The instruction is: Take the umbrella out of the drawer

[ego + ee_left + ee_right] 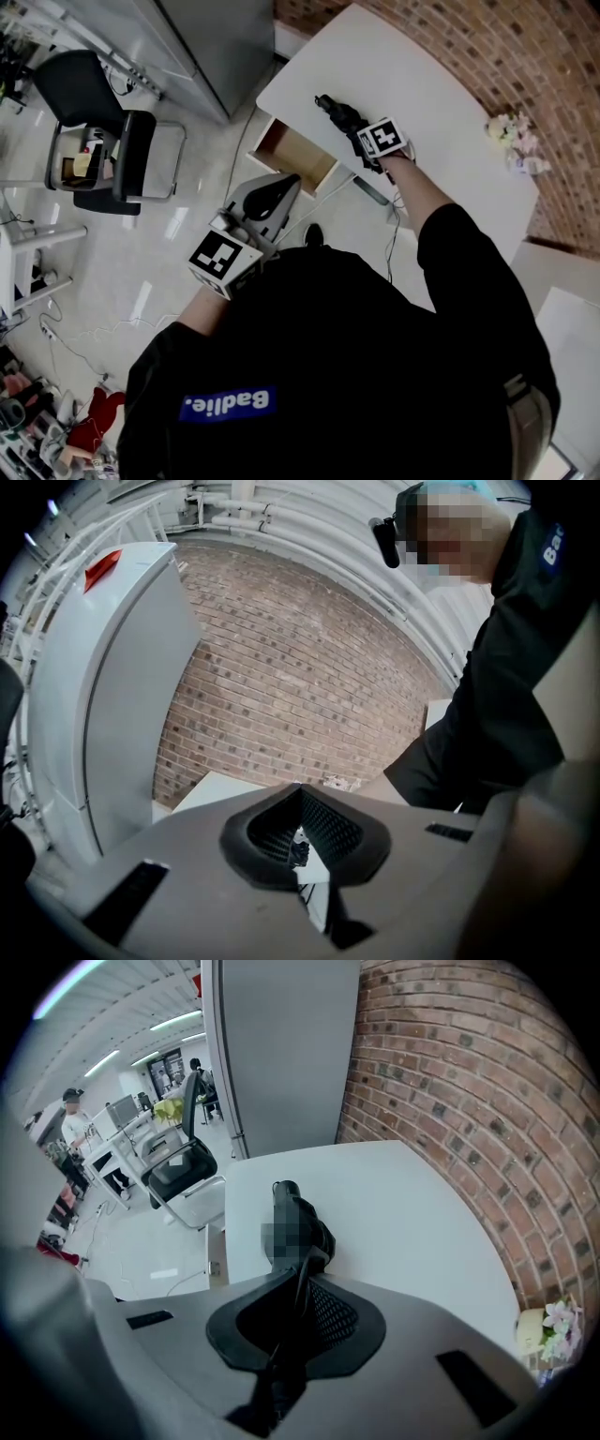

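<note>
1. Step in hand: the short black folded fabric umbrella (336,111) is out of the open wooden-lined drawer (292,155). It lies over the white rectangular surface (441,75), just right of the drawer. Whether it rests on the surface or hangs just above it cannot be told.
2. The right gripper (354,127) tilts steeply down. Its jaws pinch the near end of the umbrella, whose length points away towards the far side.
3. The left gripper (289,183) is held about level, near the drawer's front corner and apart from the umbrella. Its jaws are pressed together on nothing.
4. The drawer stands pulled out at the surface's left edge, and the part of its interior in view holds nothing.
5. Judgement: the removal looks all but done.
   - The next move probably calls for settling the umbrella flat, well in from the edge.
   - The right jaws would then spread and draw clear without snagging the fabric.
   - The left gripper is well placed to push the drawer shut, should that be wanted.
6. Surface: plain white and bare, save a small bunch of pale artificial flowers (511,131) at its far right, beside the red brick wall (525,47).
7. Room: a tall grey cabinet (187,37) stands at the far left. A black office chair (103,122) sits on the glossy pale floor (141,281), with loose cables (70,342) nearer by.
</note>
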`<state>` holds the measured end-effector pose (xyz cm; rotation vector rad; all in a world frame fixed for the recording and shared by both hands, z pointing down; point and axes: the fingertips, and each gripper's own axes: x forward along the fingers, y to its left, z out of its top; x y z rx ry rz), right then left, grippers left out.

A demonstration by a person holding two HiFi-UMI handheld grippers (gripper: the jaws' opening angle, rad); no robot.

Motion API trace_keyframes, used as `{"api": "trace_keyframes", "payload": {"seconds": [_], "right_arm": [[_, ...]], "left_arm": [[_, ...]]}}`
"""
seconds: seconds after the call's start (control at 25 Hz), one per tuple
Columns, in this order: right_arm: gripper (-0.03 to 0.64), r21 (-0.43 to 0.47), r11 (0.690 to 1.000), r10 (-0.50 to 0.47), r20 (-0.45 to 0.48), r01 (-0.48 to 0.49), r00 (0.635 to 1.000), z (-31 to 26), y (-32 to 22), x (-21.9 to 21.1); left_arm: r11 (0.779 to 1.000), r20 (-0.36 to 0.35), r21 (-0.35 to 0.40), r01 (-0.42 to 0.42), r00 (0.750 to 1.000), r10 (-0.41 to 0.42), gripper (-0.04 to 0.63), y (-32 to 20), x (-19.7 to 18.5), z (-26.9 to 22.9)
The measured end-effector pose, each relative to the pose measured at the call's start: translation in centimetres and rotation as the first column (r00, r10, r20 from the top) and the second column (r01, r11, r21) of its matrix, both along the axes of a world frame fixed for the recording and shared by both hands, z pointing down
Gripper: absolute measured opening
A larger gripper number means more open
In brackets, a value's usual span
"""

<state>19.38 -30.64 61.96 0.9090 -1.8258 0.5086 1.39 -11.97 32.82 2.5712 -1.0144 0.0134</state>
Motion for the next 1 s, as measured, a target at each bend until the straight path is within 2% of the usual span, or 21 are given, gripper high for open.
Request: {"api": "trace_keyframes", "payload": {"seconds": [0.16, 0.28, 0.4, 0.52, 0.64, 0.8, 1.0], "right_arm": [[0.048, -0.01, 1.0, 0.009, 0.048, -0.009, 0.999, 1.2, 0.1, 0.2], [0.049, 0.003, 1.0, 0.018, 0.032, -0.018, 0.999, 1.9, 0.0, 1.2], [0.059, 0.013, 1.0, 0.01, 0.078, -0.011, 0.997, 2.1, 0.1, 0.3], [0.079, 0.035, 0.999, 0.03, 0.053, -0.031, 0.998, 2.1, 0.0, 1.1], [0.111, 0.036, 0.999, 0.03, 0.073, -0.033, 0.997, 2.1, 0.4, 0.9], [0.205, 0.044, 0.998, 0.038, 0.075, -0.041, 0.996, 1.7, 0.9, 1.3], [0.238, 0.081, 0.996, 0.023, 0.116, -0.033, 0.993, -0.1, 1.6, 1.1]], "left_arm": [[1.0, 0.018, -0.009, 0.009, 1.0, -0.008, -0.003, 0.4, 0.6, 0.2], [1.0, 0.025, -0.018, 0.019, 1.0, -0.019, -0.003, 0.8, 0.9, 0.3], [0.999, 0.033, -0.021, 0.027, 0.999, -0.026, -0.003, 1.2, 1.0, 0.3], [1.0, 0.043, -0.017, 0.026, 0.999, -0.025, -0.003, 1.6, 1.3, 0.3], [1.0, 0.041, -0.013, 0.026, 0.999, -0.026, -0.003, 2.0, 1.4, 0.2], [1.0, 0.037, -0.007, 0.027, 0.999, -0.026, -0.003, 2.4, 1.5, 0.0], [1.0, 0.027, 0.009, 0.02, 0.999, -0.02, -0.003, 2.9, 1.7, -0.3]]}}
